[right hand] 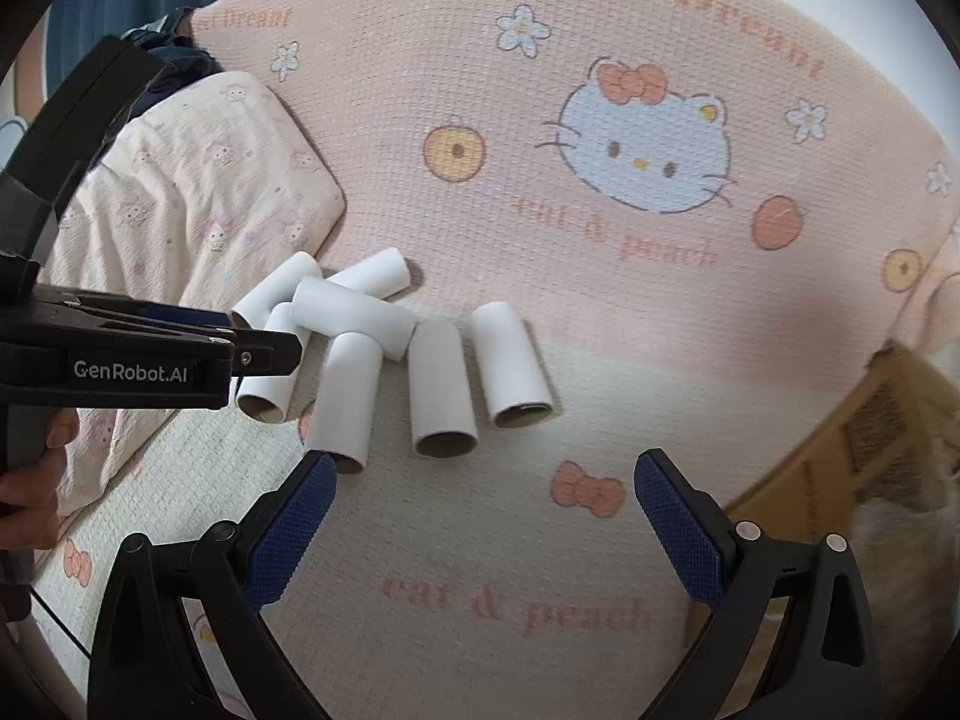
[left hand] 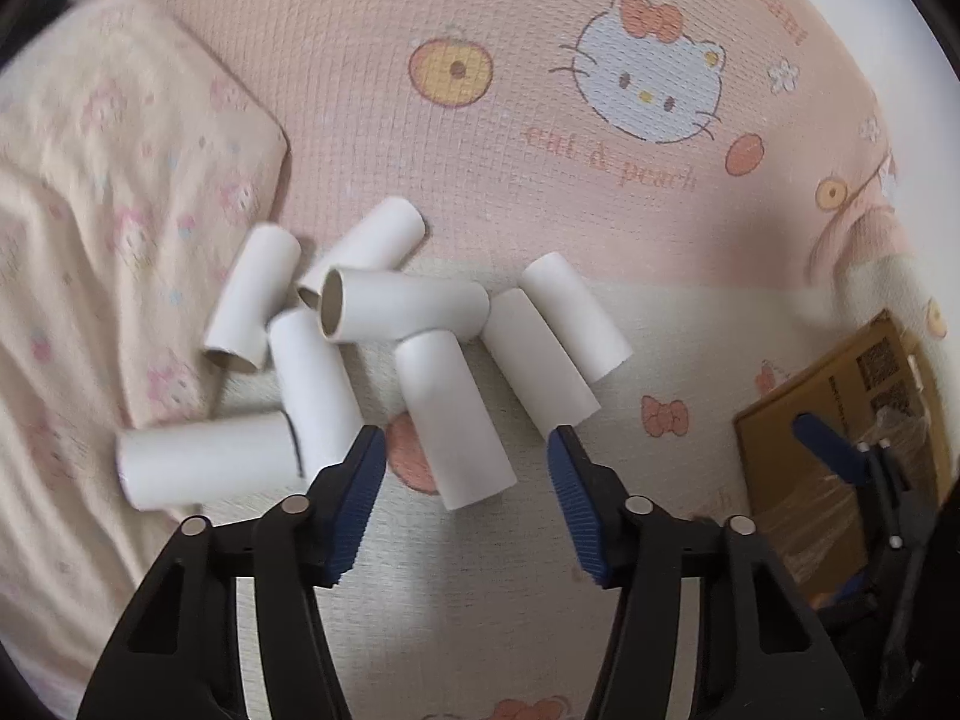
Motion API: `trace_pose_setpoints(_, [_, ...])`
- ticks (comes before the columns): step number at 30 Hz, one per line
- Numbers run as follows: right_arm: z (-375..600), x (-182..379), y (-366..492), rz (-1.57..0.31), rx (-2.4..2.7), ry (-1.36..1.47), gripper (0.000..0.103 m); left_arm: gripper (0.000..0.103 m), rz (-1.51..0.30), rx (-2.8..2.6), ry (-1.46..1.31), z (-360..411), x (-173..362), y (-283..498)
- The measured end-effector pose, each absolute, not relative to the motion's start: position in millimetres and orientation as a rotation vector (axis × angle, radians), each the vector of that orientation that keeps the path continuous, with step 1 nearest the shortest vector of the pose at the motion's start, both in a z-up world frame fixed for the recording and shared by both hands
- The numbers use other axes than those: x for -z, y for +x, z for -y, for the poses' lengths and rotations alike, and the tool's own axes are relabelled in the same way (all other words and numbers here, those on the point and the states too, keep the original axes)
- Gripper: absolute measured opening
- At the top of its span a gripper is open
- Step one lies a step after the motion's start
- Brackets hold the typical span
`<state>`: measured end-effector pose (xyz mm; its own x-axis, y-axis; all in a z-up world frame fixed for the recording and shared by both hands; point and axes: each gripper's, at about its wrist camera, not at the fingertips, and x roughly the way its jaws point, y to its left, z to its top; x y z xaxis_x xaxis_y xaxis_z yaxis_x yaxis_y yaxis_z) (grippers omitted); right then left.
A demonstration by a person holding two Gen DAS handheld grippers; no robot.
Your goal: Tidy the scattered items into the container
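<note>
Hovering spread-jawed and empty, left gripper straddles nearest cardboard tube to pinch it; right gripper, also wide, waits beside cardboard box.

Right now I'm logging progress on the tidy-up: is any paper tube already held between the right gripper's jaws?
No. The right gripper stands wide open over bare bedspread, with the nearest paper tube just beyond its left pad.

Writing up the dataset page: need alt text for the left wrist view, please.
The open left hand-held gripper hovers over a loose pile of white cardboard tubes on a pink cartoon-cat bed mat, one tube lying between its blue-padded fingers. A cardboard box sits at right with the right hand-held gripper above it; a floral pillow lies at left.
</note>
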<state>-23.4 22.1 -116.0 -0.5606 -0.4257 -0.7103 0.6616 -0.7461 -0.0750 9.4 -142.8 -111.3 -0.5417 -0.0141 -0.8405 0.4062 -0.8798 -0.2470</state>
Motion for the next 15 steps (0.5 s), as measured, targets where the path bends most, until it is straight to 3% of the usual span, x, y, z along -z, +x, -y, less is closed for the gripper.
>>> trace_pose_setpoints(15, [-27.3, 163.7, -63.5, -0.195, 2.301, 0.999, 0.1, 0.056, -0.666, 2.592, 1.439, 123.2, 131.6, -47.8])
